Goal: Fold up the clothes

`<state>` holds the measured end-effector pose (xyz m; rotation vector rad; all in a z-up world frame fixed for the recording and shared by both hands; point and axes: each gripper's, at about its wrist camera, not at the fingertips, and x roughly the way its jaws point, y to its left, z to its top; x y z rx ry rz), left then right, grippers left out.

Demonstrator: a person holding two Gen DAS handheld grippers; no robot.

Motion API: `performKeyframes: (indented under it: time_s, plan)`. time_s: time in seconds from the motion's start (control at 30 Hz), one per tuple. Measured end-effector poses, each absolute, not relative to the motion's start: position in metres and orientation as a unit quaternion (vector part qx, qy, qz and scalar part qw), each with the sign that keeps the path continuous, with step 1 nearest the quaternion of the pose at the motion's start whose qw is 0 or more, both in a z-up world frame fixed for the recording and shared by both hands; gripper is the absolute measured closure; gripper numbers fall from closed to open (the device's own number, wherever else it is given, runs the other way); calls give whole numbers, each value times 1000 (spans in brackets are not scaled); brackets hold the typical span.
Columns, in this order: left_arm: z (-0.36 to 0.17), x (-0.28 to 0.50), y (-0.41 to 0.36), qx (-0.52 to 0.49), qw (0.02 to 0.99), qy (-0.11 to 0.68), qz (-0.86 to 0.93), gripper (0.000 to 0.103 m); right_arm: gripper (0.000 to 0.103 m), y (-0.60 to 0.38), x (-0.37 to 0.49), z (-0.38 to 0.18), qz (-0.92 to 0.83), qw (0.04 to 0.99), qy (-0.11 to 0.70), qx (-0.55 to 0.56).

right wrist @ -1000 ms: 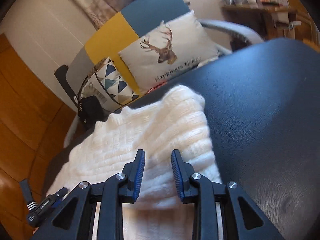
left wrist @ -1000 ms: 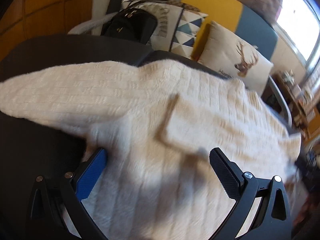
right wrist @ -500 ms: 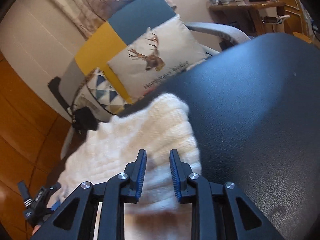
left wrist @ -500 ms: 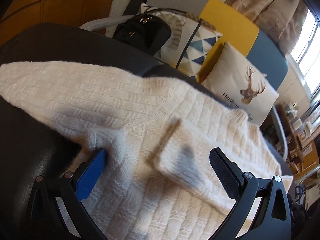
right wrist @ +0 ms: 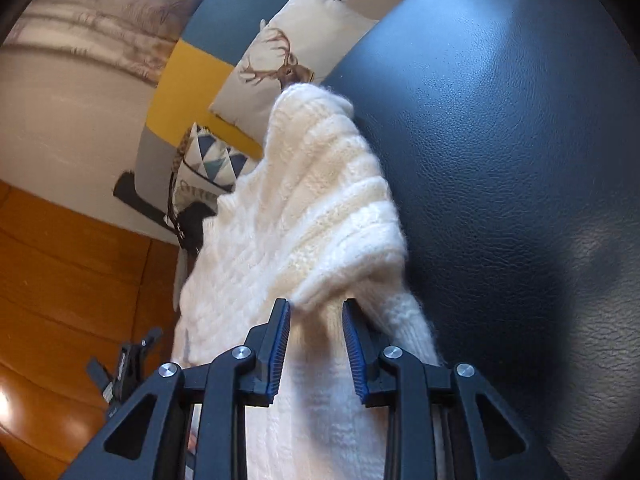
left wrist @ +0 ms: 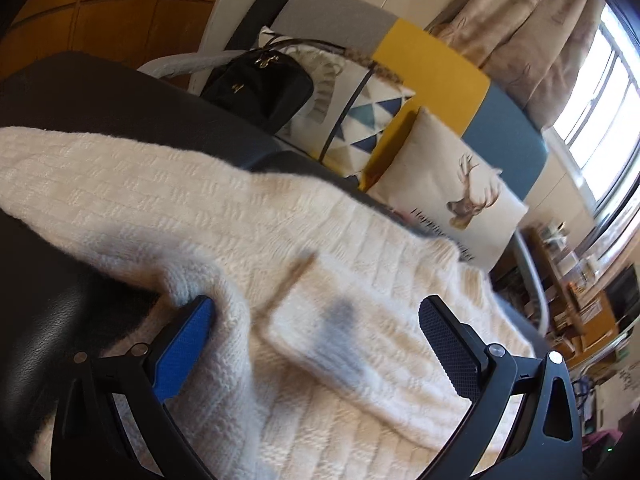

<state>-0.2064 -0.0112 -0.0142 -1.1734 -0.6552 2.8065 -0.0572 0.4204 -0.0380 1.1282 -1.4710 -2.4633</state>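
Note:
A cream knit sweater [left wrist: 240, 220] lies spread on a black leather surface [left wrist: 60, 92], with one sleeve [left wrist: 360, 352] folded across its body. My left gripper [left wrist: 316, 308] stands wide open low over it. Its blue-padded finger [left wrist: 188, 344] is tucked under a raised fold of the knit, and the other finger [left wrist: 448, 344] rests beyond the sleeve. In the right wrist view the ribbed edge of the sweater [right wrist: 320, 200] bunches up between the fingers of my right gripper [right wrist: 316, 310]. Those jaws are narrow and opening, and the knit fills the gap between the pads.
Bare black leather [right wrist: 500, 160] stretches to the right of the sweater. Behind it stands a grey, yellow and blue sofa with a deer cushion [left wrist: 452, 196], a triangle-pattern cushion [left wrist: 360, 120] and a black handbag [left wrist: 256, 84]. The orange wood floor [right wrist: 60, 280] lies beyond the left edge.
My right gripper rolled and sank onto the sweater's ribbed edge, which now humps up between its fingers. The left view turned, and a fold of knit has bunched over the blue-padded finger.

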Motion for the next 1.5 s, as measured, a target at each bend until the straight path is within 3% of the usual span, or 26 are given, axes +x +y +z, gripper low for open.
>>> performKeyframes:
  time_s: [0.37,0.53,0.87,0.93,1.0,1.03,1.5]
  plan:
    - [-25,-203,-13,-377,24,-186,907,0,80,438,-18,-39,-824,-103,-510,223]
    - [-24,-210,-14,-390,20,-185,902,0,81,447,-10,-42,-821,-96,-517,220]
    - [-12,-215,13,-396,15,-111,911,2,80,444,-17,-47,-827,-87,-516,205]
    - [-8,-215,16,-392,11,-100,915,4,81,443,-16,-48,-827,-85,-518,202]
    - [-4,-215,20,-388,5,-82,918,15,81,443,-17,-48,-827,-85,-517,202]
    - [-2,-215,21,-386,2,-73,919,16,81,443,-17,-48,-827,-85,-517,201]
    - [6,-230,48,-399,23,-17,917,16,80,442,-19,-50,-828,-84,-517,199]
